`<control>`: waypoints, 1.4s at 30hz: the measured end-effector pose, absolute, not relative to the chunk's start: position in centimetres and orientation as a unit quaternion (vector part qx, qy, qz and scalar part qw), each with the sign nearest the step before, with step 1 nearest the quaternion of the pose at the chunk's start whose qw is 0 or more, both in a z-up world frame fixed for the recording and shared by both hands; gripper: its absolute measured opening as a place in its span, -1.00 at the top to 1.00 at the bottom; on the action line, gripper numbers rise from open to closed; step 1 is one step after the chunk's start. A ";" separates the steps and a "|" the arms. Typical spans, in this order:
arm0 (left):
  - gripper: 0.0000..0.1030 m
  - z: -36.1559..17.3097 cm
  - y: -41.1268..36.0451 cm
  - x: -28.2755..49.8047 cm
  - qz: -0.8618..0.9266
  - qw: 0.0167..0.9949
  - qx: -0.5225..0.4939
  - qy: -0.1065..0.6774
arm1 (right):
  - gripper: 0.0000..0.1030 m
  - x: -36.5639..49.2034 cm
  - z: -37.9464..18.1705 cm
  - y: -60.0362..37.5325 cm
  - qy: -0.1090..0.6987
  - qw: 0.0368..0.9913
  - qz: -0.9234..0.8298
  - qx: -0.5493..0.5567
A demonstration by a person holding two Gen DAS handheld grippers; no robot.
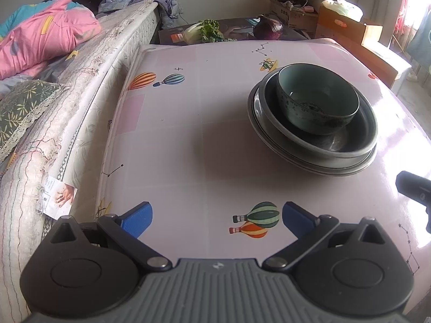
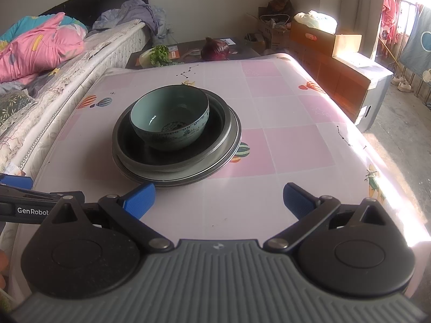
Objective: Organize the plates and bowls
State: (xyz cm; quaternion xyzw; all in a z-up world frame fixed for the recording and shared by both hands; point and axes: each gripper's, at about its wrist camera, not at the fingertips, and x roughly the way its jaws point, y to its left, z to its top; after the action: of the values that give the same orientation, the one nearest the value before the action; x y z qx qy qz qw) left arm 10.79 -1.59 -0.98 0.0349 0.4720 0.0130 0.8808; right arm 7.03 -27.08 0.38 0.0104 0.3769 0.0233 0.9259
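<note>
A teal bowl (image 1: 317, 99) (image 2: 171, 118) sits inside a dark shallow bowl (image 1: 347, 142) (image 2: 140, 145), which rests on a stack of grey plates (image 1: 336, 168) (image 2: 229, 145) on the pink table (image 1: 175, 140) (image 2: 282, 113). My left gripper (image 1: 216, 219) is open and empty, near the table's front edge, to the left of the stack. My right gripper (image 2: 218, 199) is open and empty, just in front of the stack. The right gripper shows at the right edge of the left wrist view (image 1: 416, 191); the left gripper shows at the left edge of the right wrist view (image 2: 16, 188).
A bed (image 1: 67, 80) (image 2: 54, 62) with a pink quilt runs along the table's left side. Beyond the far edge, a low dark stand (image 1: 237, 31) (image 2: 188, 49) holds greens and a purple cabbage. Cardboard boxes (image 1: 350, 27) (image 2: 331, 53) stand at the right.
</note>
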 end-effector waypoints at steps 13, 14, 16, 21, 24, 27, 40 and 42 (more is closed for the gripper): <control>-1.00 -1.1 -1.6 10.7 0.012 0.880 0.035 0.474 | -0.97 7.0 0.4 -27.1 0.378 0.926 0.023 0.010; -1.00 -1.1 -1.6 10.7 0.012 0.880 0.035 0.474 | -0.97 7.0 0.3 -27.0 0.378 0.926 0.024 0.010; -1.00 -1.1 -1.6 10.7 0.013 0.880 0.035 0.474 | -0.97 7.0 0.4 -27.0 0.378 0.925 0.024 0.010; -1.00 -1.2 -1.6 10.7 0.014 0.879 0.036 0.475 | -0.97 7.0 0.2 -26.9 0.379 0.925 0.024 0.010; -1.00 -1.3 -1.5 10.7 0.015 0.878 0.036 0.477 | -0.97 7.0 0.1 -26.8 0.379 0.925 0.026 0.009; -1.00 -1.3 -1.5 10.8 0.017 0.878 0.037 0.478 | -0.97 7.0 0.0 -26.8 0.379 0.925 0.027 0.008; -1.00 -1.2 -1.4 10.8 0.018 0.877 0.038 0.479 | -0.97 7.1 0.1 -26.6 0.379 0.925 0.028 0.007; -1.00 -1.2 -1.4 10.8 0.018 0.877 0.038 0.479 | -0.97 7.1 0.1 -26.6 0.379 0.925 0.028 0.007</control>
State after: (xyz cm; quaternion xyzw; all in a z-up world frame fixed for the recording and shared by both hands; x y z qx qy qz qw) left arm 10.83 -1.41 -1.19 0.0385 0.4787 0.0180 0.8769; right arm 7.07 -26.58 0.08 0.0070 0.3794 0.0277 0.9248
